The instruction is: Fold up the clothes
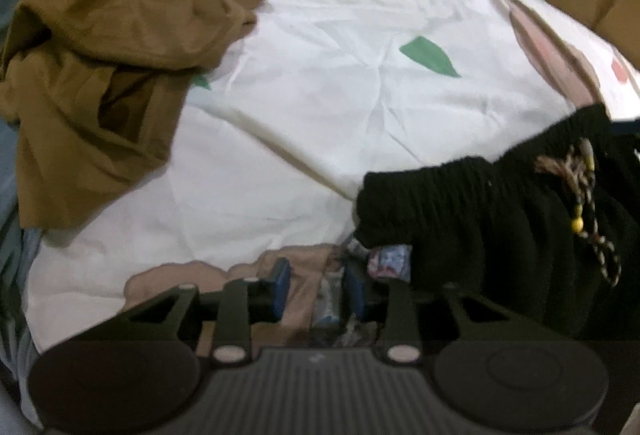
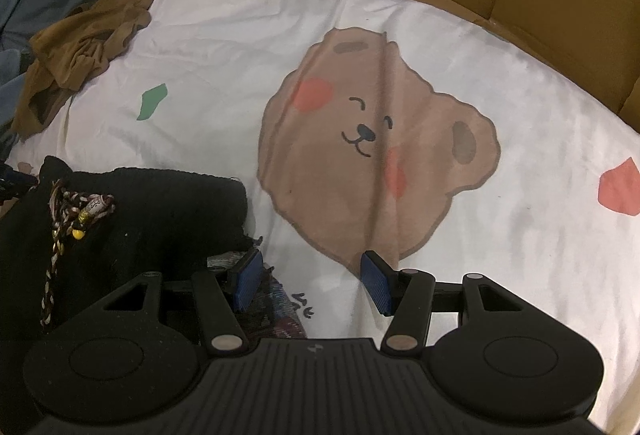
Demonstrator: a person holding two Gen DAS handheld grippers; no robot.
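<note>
Lying left of right hand-held gripper (image 2: 310, 281): black garment (image 2: 140, 219).

Light is dim and warm from where I sit, falling softly from above with no hard glare. My left view is smeared with motion blur; the right is sharper. Both bow strongly at the edges, corners going black. The black knit garment (image 2: 132, 219) beside the hand-held gripper swallows detail.

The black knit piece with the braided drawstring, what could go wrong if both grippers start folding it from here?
The braided drawstring lies loose on the black knit piece, so it could snag a finger. The left gripper has patterned fabric beside its pads and may pinch that instead. The right gripper stands open over the bear sheet and could drag it along.
</note>
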